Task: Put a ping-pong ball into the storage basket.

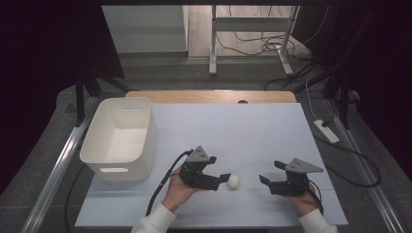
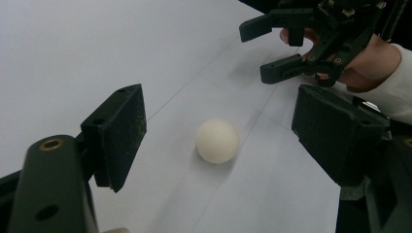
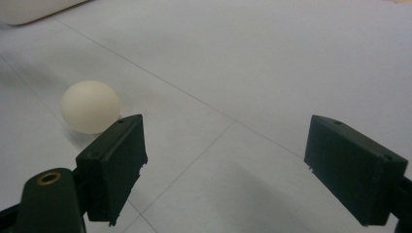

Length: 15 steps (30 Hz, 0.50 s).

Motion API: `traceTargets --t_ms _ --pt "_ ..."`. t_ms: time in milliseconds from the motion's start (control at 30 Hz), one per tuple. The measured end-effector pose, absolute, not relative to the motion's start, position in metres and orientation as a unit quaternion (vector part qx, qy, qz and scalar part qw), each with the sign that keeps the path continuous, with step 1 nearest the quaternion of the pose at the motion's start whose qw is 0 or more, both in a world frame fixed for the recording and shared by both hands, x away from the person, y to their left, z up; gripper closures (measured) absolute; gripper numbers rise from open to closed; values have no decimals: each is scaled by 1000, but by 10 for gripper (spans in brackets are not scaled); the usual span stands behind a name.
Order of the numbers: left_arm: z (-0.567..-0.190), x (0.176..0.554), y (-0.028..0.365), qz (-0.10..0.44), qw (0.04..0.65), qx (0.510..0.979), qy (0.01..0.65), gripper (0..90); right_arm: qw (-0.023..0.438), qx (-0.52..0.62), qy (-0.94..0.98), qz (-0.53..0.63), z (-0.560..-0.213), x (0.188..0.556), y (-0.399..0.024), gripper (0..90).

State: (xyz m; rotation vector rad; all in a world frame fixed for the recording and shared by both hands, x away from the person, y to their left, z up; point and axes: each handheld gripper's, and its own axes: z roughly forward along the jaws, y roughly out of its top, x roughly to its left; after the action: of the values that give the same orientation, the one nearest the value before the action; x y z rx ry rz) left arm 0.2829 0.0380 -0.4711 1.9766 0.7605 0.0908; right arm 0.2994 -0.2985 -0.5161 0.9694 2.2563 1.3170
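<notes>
A white tub [image 1: 119,138] stands on the bench [image 1: 252,126], well to the left of the small white ball [image 1: 233,181], open side up and nothing in it that can be seen. Between the tub and the ball come only the person's left hand [image 1: 179,189] and the left tongs [image 1: 224,177]. The ball lies on the pale sheet that covers the bench, near its front edge, with bare sheet all round it. Being round, it has no long axis and points no way.

The left tongs stand wide apart just left of the ball, which lies ahead of the gap, touched by neither pad. The right tongs [image 1: 270,173], well to the right of the ball, also gape wide and hold nothing.
</notes>
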Motion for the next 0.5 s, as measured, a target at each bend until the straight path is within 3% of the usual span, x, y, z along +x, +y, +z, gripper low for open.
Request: traceTargets --t_ms 500 --pt "-490 292 16 13 444 845 297 193 175 343 796 467 -516 299 -299 148"
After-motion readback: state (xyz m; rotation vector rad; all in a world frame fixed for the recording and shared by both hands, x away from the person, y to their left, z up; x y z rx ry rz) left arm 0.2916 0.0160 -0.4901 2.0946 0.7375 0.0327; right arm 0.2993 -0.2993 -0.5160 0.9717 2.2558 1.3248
